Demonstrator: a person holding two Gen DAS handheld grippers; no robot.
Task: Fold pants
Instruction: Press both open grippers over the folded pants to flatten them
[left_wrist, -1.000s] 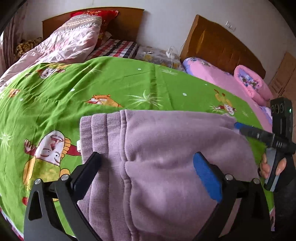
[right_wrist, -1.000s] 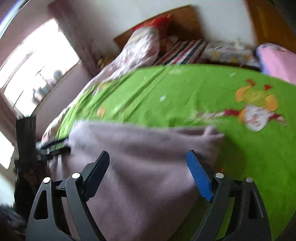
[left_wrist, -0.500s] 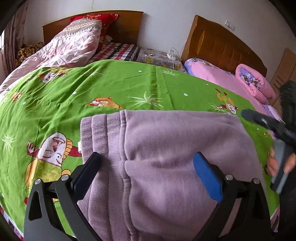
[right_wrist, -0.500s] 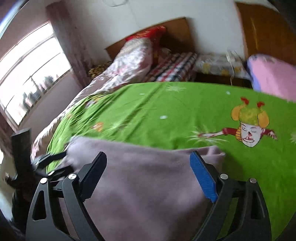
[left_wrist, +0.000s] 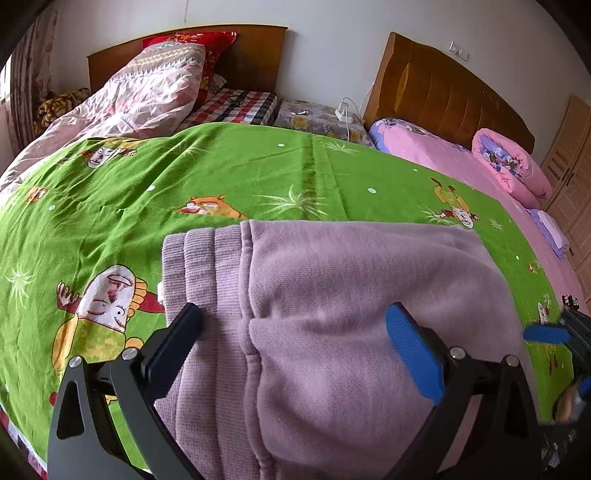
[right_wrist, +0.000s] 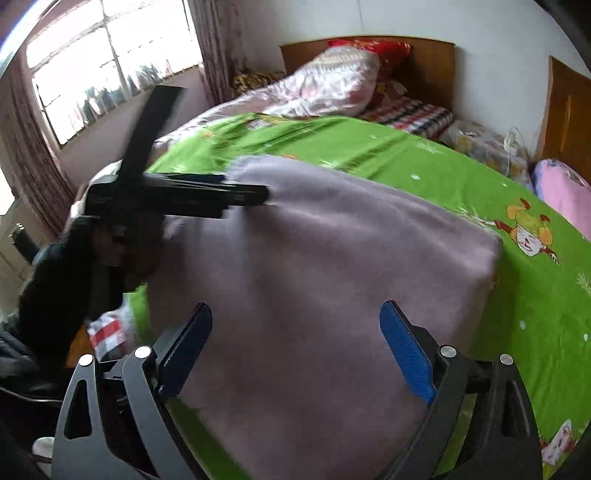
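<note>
The mauve knit pants (left_wrist: 332, 314) lie folded on the green cartoon bedspread (left_wrist: 221, 173), ribbed waistband (left_wrist: 199, 258) at the left. My left gripper (left_wrist: 295, 339) is open and empty just above the pants near the waistband. My right gripper (right_wrist: 295, 332) is open and empty above the pants (right_wrist: 325, 266) at their other end. The left gripper also shows in the right wrist view (right_wrist: 243, 194), its tips at the pants' far edge. The right gripper shows at the right edge of the left wrist view (left_wrist: 546, 334).
A pink quilt (left_wrist: 147, 96) and red pillow (left_wrist: 199, 40) lie at the head of this bed. A second bed with pink bedding (left_wrist: 443, 155) stands to the right. A window (right_wrist: 103, 66) and curtain are on the left wall.
The right gripper has swung back and down to the pants' right end, turned toward the left gripper. The left gripper has barely moved. Both stayed open.
</note>
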